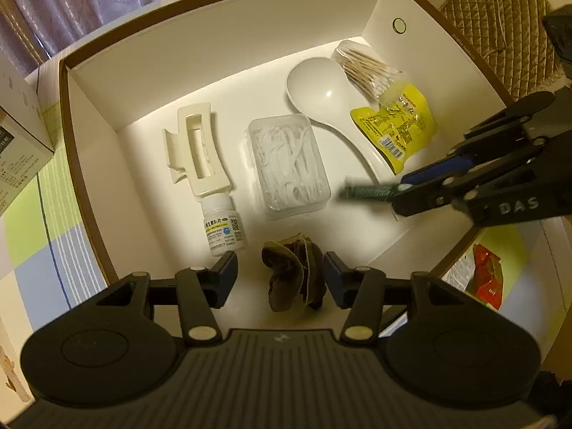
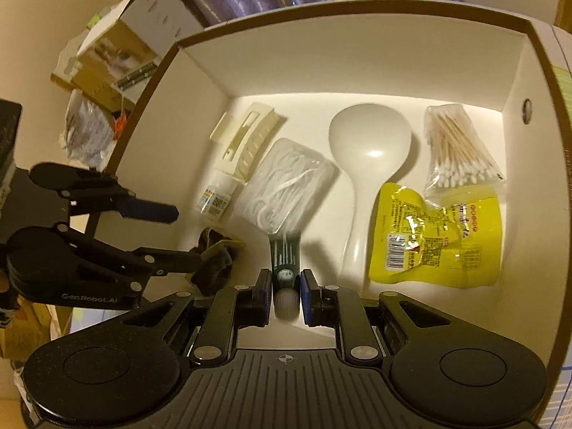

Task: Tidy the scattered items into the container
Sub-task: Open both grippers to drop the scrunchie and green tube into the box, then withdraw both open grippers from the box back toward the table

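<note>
The left gripper (image 1: 280, 273) is hanging low over the near side of the box, its jaws spread wide apart with blue pads (image 1: 228, 268) facing each other. The right gripper (image 2: 285, 284) is reaching in from the right, pointing left, its jaws standing narrowly apart on either side of a tube; whether they are touching it is unclear.

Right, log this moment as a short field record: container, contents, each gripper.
container: white box, brown rim
contents: hair clip, pill bottle, floss-pick case, rice paddle, cotton swabs, yellow pouch, brown scrunchie
left gripper: open, either side of the scrunchie
right gripper: over the box, shut on dark green tube
</note>
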{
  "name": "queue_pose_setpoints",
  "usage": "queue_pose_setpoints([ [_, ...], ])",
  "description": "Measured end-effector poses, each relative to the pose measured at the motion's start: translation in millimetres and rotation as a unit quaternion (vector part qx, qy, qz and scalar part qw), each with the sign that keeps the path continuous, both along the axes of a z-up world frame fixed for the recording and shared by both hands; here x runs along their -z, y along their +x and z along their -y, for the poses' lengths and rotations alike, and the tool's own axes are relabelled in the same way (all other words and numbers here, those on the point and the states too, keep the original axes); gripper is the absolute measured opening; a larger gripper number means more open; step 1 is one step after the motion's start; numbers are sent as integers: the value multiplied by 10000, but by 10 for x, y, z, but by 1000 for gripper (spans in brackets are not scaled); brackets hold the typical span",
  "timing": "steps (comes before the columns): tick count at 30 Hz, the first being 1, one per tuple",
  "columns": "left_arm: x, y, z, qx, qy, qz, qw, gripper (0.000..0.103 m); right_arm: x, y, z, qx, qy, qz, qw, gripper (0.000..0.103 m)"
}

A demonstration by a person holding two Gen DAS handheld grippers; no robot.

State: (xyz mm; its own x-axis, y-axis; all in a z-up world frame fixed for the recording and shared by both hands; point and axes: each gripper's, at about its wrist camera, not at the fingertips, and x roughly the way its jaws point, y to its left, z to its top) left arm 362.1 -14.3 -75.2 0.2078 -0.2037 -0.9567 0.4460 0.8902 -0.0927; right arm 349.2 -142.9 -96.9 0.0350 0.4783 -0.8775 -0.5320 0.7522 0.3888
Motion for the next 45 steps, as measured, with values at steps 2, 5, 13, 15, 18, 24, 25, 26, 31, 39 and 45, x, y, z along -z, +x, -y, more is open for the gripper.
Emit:
queue_pose_setpoints([
  [2, -24, -31, 23, 53, 70, 81, 9999, 52, 12, -12, -40, -60, -44, 14, 10000, 45],
  [5, -50, -58, 34, 105, 139, 159, 9997, 53, -60, -50, -45, 22, -63, 375, 9993, 96],
  [13, -148, -110, 14, 61, 335, 390, 9987, 71, -216, -37, 45, 149, -77, 442, 9989, 96],
  [15, -171, -130, -1, 44, 342, 405, 9986, 72, -244, -35, 64, 135, -103, 440, 9989, 96],
  [18, -203, -163, -11, 32, 405, 466, 9981, 74, -295, -75, 94, 98, -206, 519, 9984, 96],
  [24, -291, -215, 3, -1, 443, 575, 9974, 77, -387, -162, 111, 34, -296, 655, 9974, 96],
  [25, -313, -227, 8, 8, 445, 604, 9972, 78, -406, -176, 116, 27, -318, 694, 9971, 96],
  [26, -336, -239, 13, 22, 447, 635, 9970, 78, -424, -195, 118, 22, -336, 732, 9967, 96],
  [31, -456, -323, 46, 83, 484, 792, 9956, 79, -522, -277, 139, 24, -337, 835, 9959, 96],
  [39, -638, -490, 82, 117, 491, 1003, 9937, 82, -704, -422, 199, 234, -400, 1106, 9928, 96],
  [45, -756, -669, 92, 148, 587, 1186, 9911, 88, -854, -599, 247, 428, -459, 1315, 9893, 96],
])
